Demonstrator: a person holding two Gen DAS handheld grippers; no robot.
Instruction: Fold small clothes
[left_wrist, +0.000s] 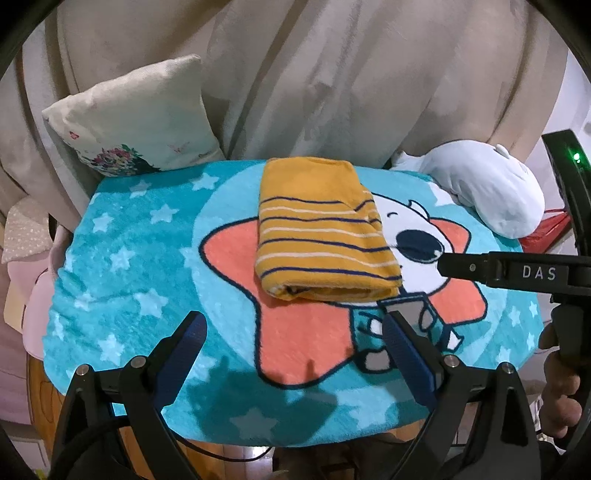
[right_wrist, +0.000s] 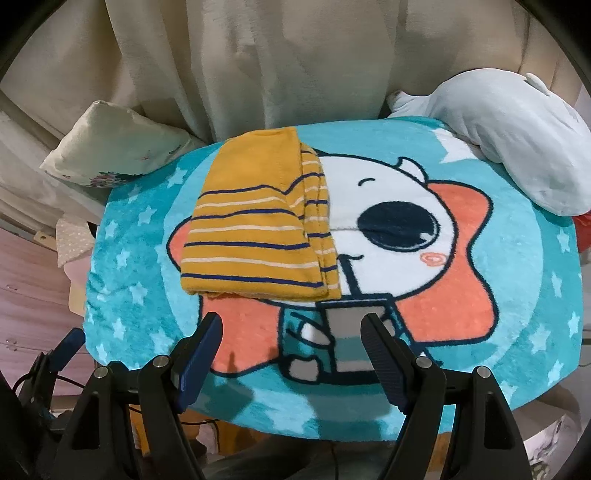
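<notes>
Mustard-yellow striped cloth (right_wrist: 255, 225) is lying folded in a thick bundle on the blue cartoon blanket (right_wrist: 517, 332), toward its far middle. The left tongs (left_wrist: 291, 332) and right tongs (right_wrist: 291, 328) are both hovering spread and empty just short of it. If another fold is wanted, pinching both near corners evenly is probably what is keeping the edges square.

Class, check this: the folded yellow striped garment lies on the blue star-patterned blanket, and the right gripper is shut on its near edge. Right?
Not quite. The right gripper is open and empty, short of the yellow striped garment, as the right wrist view shows. The garment does lie folded on the blanket.
</notes>
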